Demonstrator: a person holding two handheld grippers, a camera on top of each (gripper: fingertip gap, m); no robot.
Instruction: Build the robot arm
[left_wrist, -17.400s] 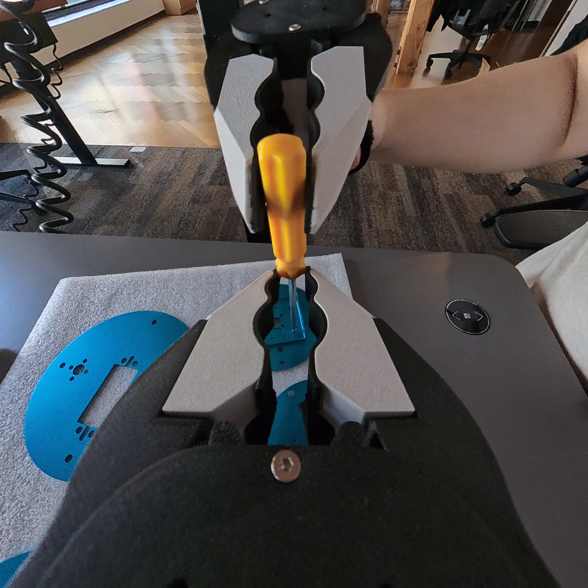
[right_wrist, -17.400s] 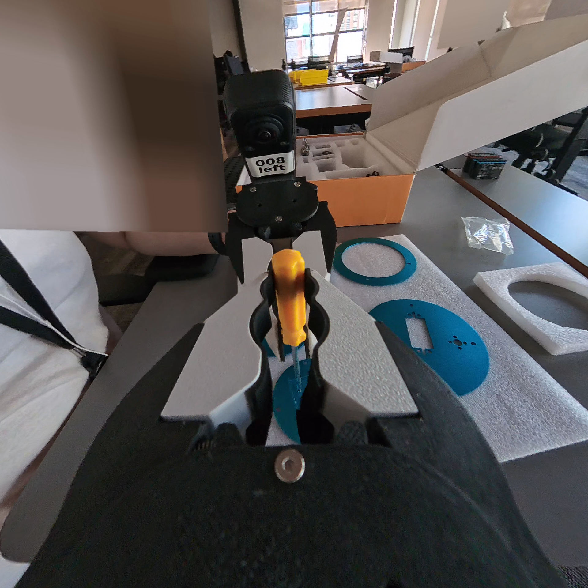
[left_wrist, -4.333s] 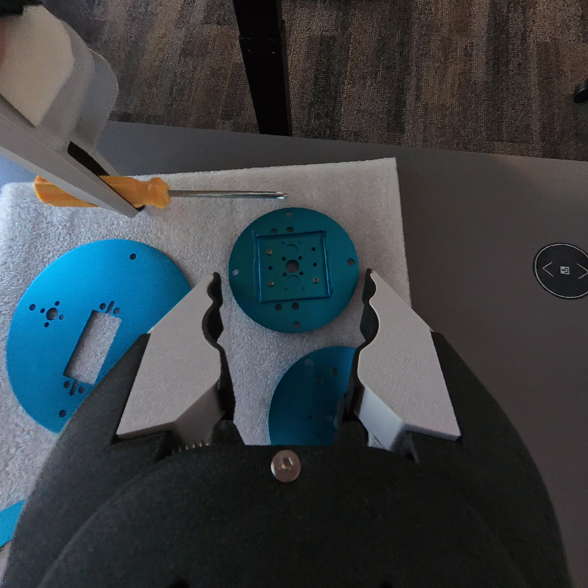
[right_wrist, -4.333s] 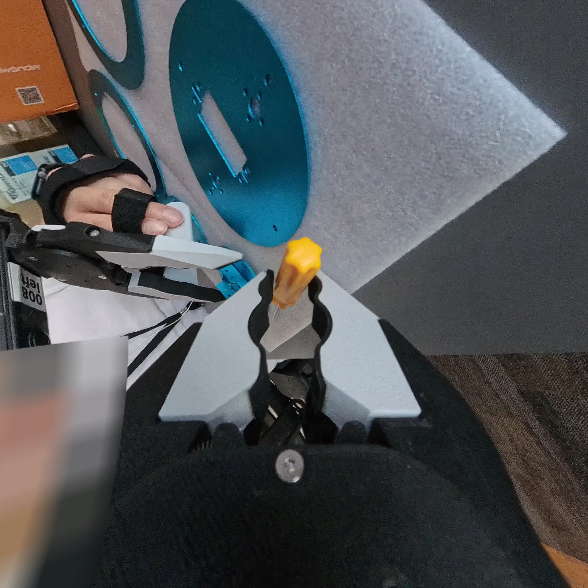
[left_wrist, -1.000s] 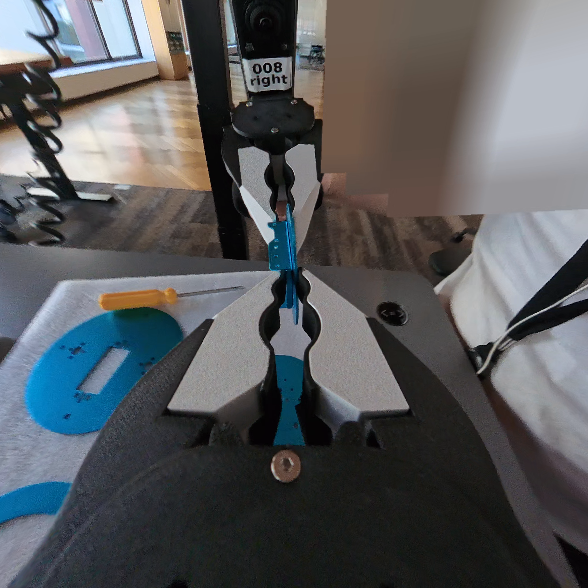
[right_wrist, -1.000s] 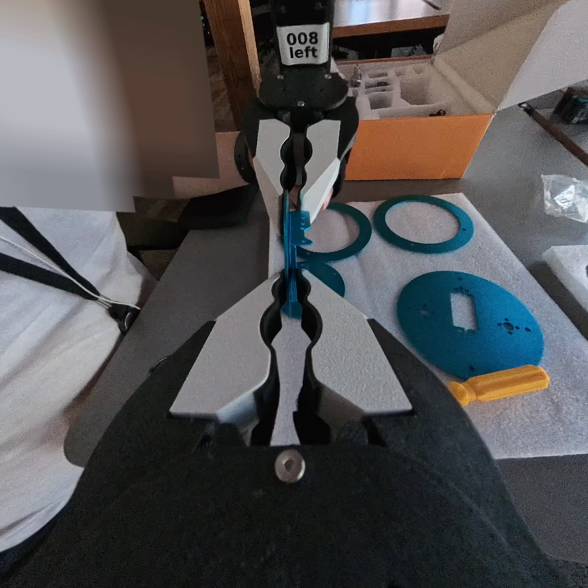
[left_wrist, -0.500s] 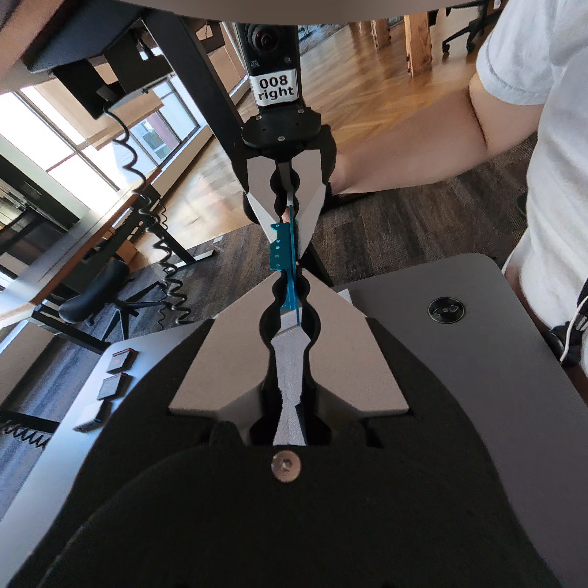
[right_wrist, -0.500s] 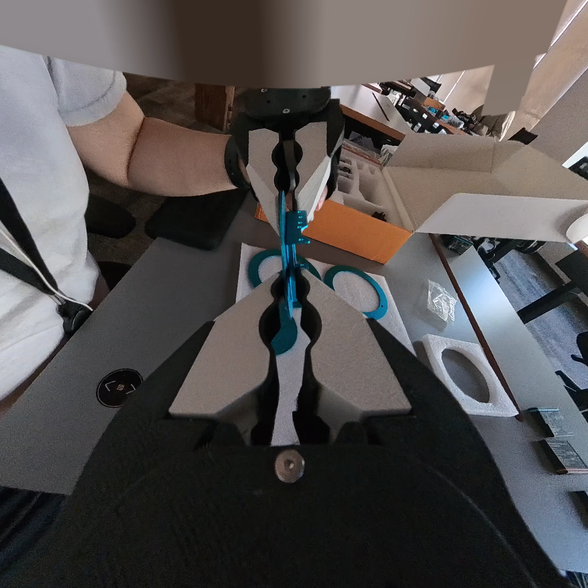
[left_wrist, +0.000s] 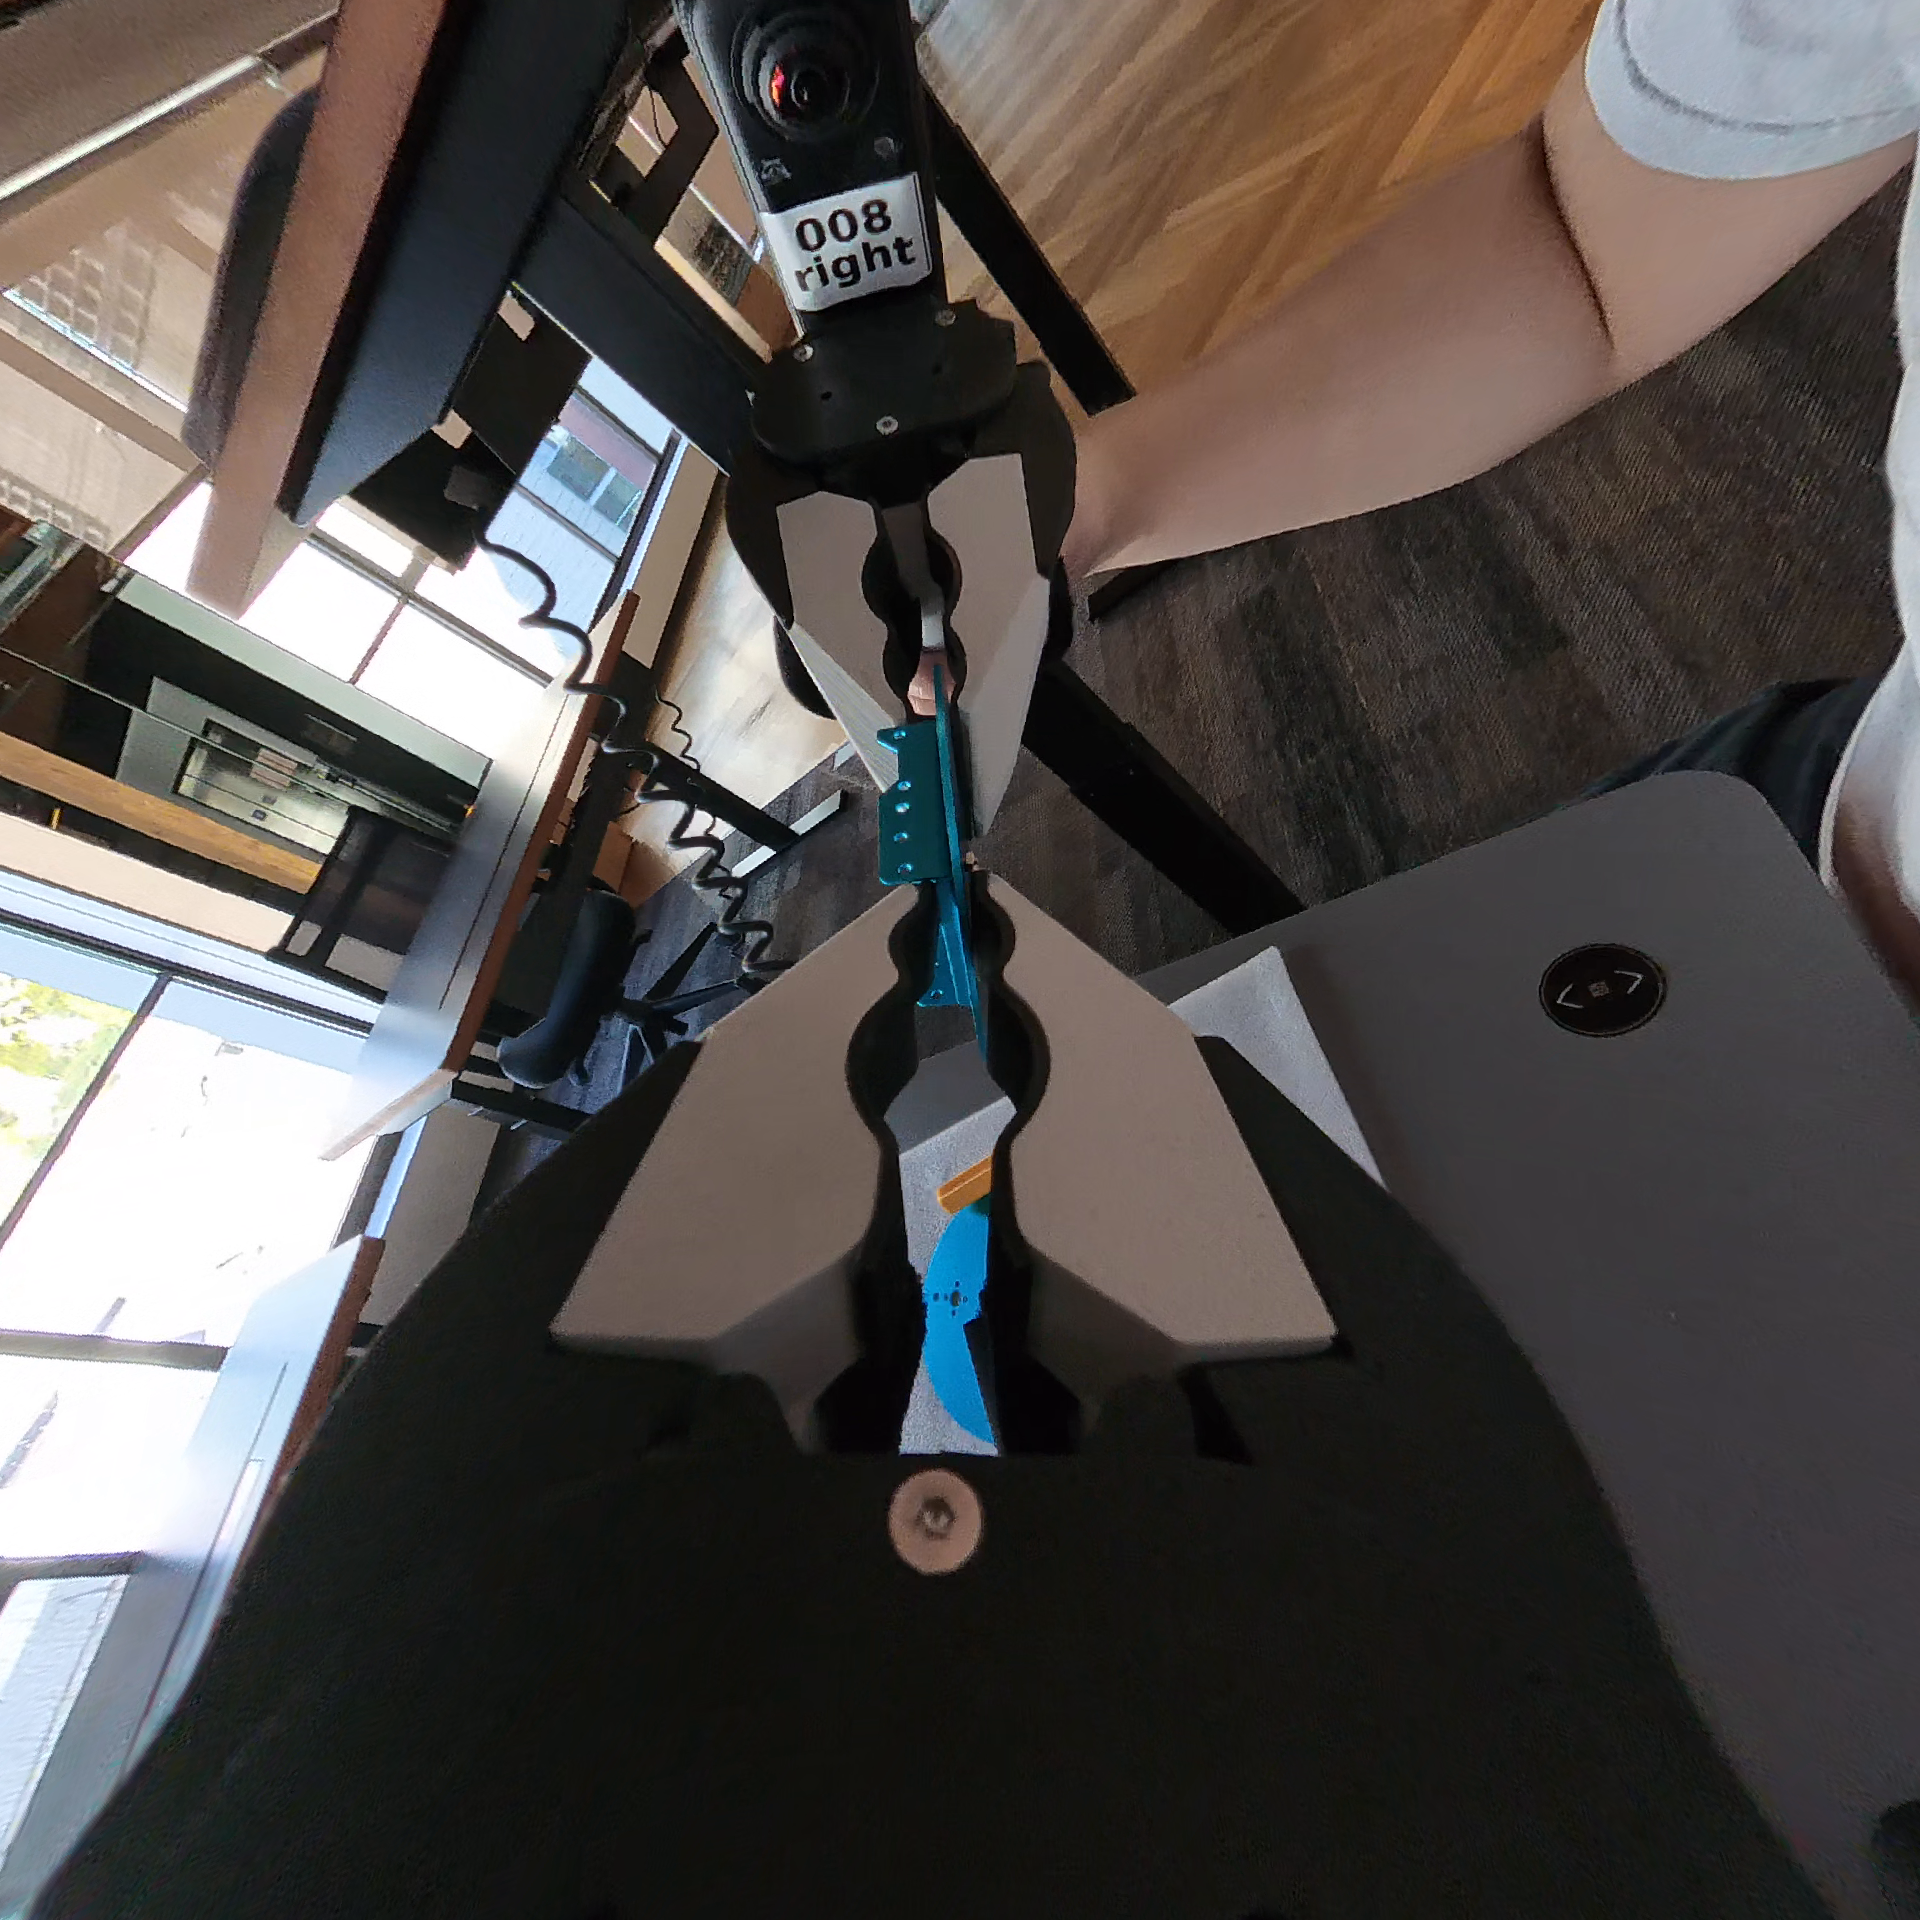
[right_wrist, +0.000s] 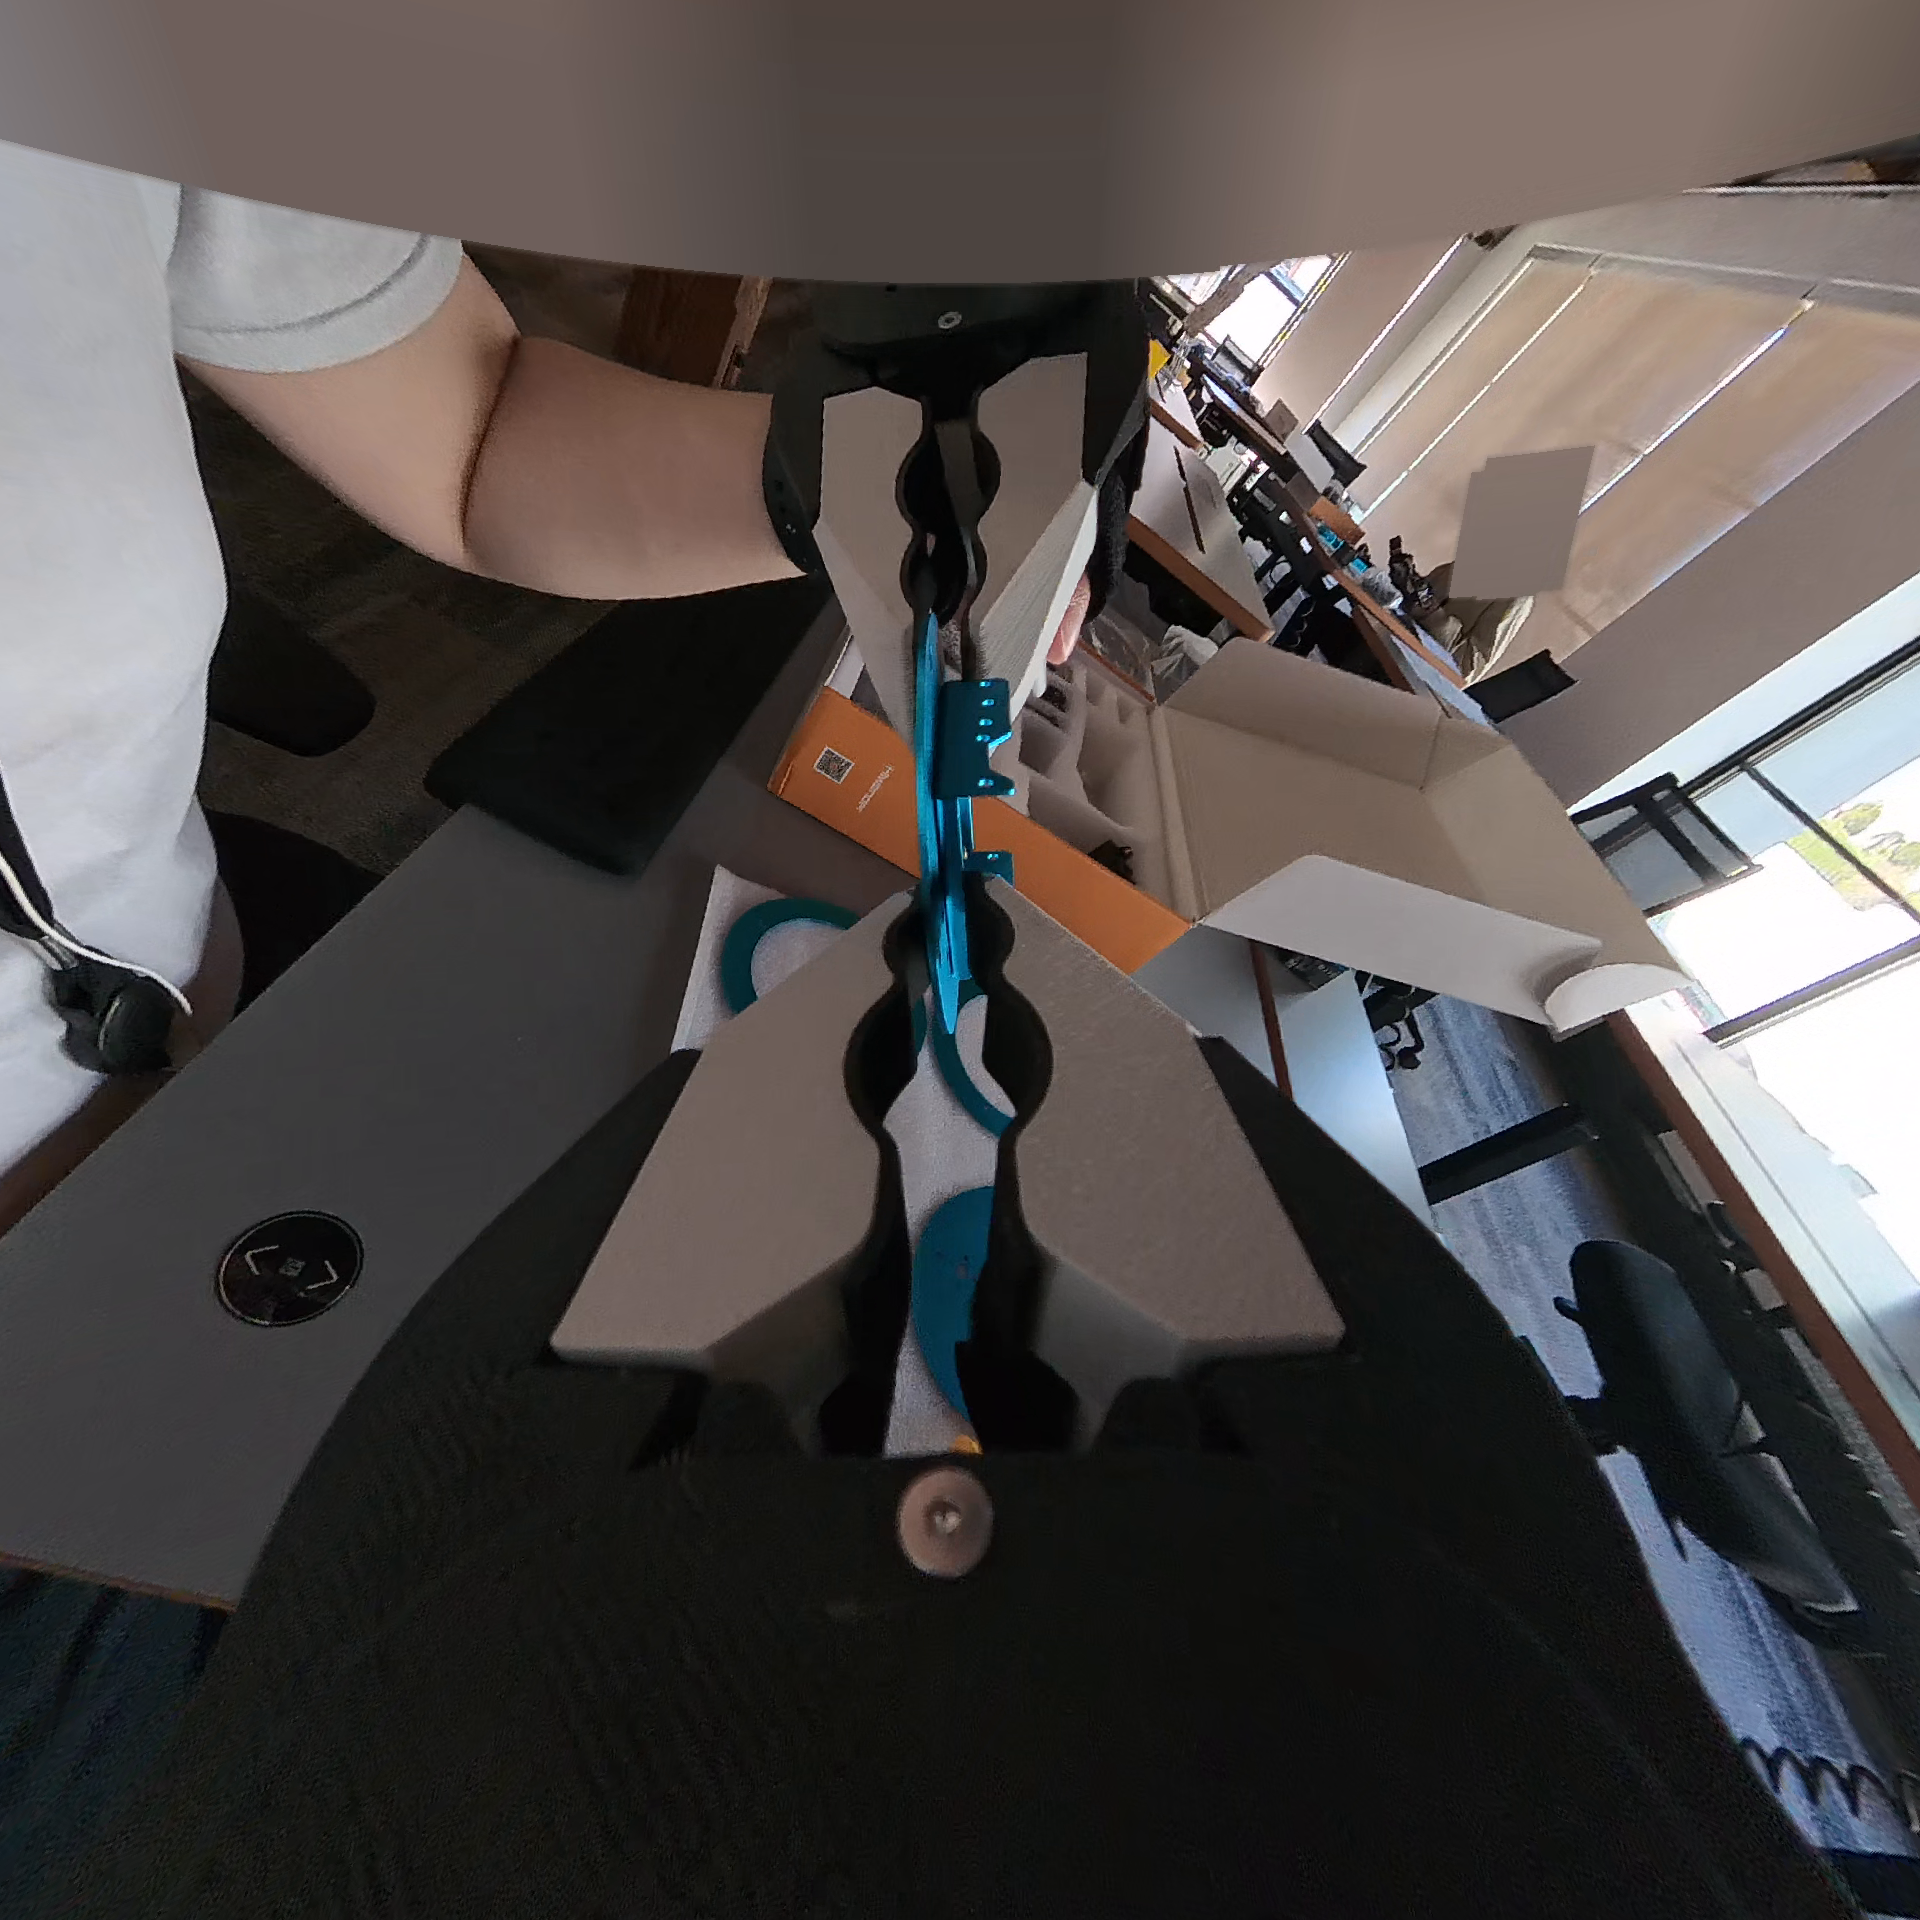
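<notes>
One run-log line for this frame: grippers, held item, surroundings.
left gripper: shut on blue plate | right gripper: shut on blue plate | plate: edge-on, above table | below: foam sheet, orange-handled screwdriver

The left gripper (left_wrist: 951, 894) points toward 12 o'clock in its own view, its two pale fingers (left_wrist: 790, 1049) drawn together at the tips on the edge of a thin blue plate (left_wrist: 940, 821). The right gripper (right_wrist: 951, 904) faces it tip to tip, pinching the plate's opposite edge in the same way. Both are raised and rolled, so the desk shows tilted. A bare forearm (left_wrist: 1351, 395) runs out toward 2 o'clock behind the right gripper; the other forearm (right_wrist: 623, 478) runs toward 10 o'clock behind the left.
</notes>
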